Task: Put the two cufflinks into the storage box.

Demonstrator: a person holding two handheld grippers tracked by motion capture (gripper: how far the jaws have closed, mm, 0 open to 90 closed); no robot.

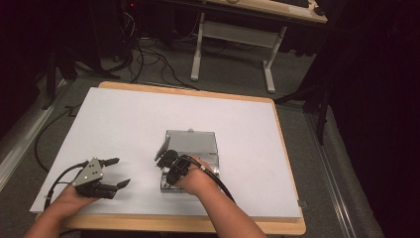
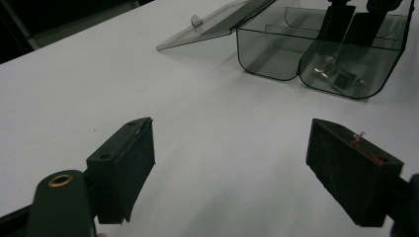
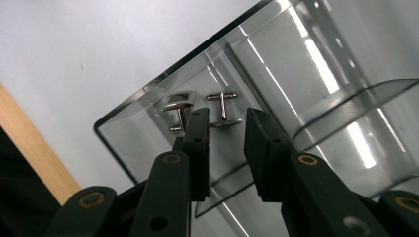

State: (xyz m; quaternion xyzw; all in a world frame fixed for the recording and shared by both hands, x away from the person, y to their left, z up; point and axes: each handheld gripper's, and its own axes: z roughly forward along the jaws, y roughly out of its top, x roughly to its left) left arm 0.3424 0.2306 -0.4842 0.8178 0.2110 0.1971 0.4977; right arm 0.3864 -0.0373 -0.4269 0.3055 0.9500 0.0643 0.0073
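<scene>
The surroundings are left dim while the white table (image 1: 148, 129) is evenly lit; glare streaks are seen on the clear box (image 3: 316, 64) beyond the jaws, which are blurred.

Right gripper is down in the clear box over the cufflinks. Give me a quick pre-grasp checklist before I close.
1. Box lid open, clear of the way: ok.
2. Right gripper open: ok, jaws narrowly apart.
3. Cufflinks in line with the jaws: ok, just beyond the tips.
4. One cufflink alone between the jaws: not ok, two lie side by side.
5. Left gripper clear of the clear box: ok, open over the table.
</scene>
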